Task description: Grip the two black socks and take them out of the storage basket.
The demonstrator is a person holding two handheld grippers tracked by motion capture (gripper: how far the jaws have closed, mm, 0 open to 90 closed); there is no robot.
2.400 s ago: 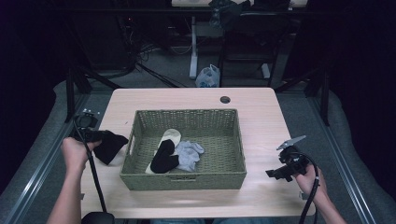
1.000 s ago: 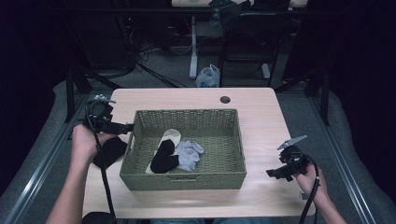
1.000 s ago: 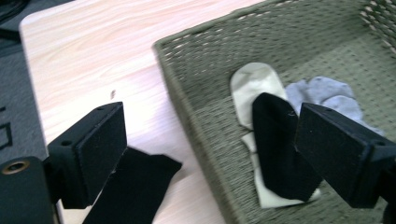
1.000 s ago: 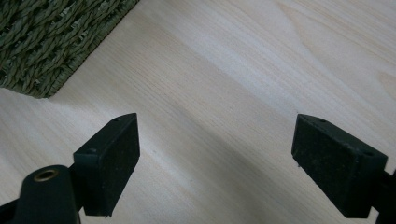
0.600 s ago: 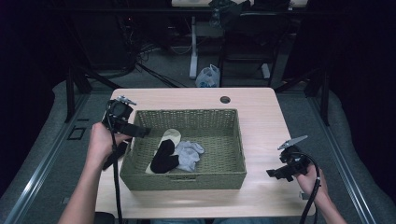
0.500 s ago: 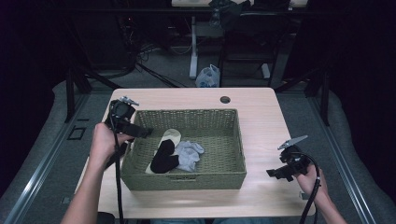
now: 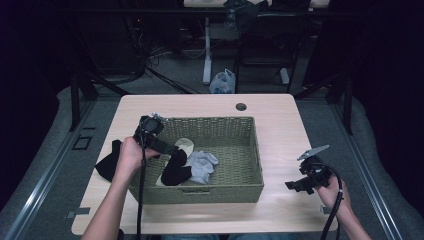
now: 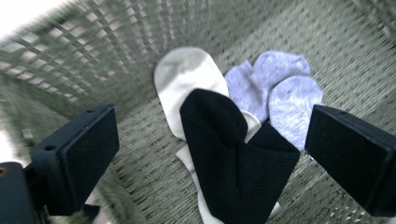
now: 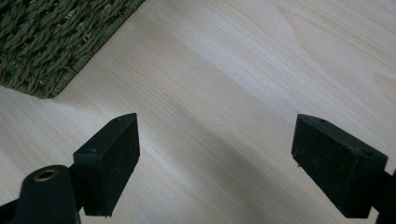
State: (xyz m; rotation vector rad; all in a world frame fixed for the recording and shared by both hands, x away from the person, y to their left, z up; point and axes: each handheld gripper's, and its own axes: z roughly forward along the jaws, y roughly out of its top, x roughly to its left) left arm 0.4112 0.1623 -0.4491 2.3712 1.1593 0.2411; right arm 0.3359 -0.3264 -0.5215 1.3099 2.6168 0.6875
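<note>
Already, three socks are seen lying inside the woven basket (image 7: 252, 150): a black sock (image 8: 233, 163) draped over a white sock (image 8: 187, 84), with a grey sock (image 8: 280, 88) touching them at about 3 o'clock. The left tool (image 7: 167, 147) is held over the basket's 9 o'clock wall, its jaws spread wide and nothing gripped, aimed down at the pile. One more black sock (image 7: 107, 162) is left on the bench (image 7: 280, 115) just outside the basket at 9 o'clock, partly hidden by the left hand (image 7: 129, 155). The right tool (image 7: 295, 185) is held low over bare bench at 4 o'clock of the basket, jaws wide apart and empty. The work is judged mostly done, if the socks are being gathered into the basket; the outside sock remains to be moved.
</note>
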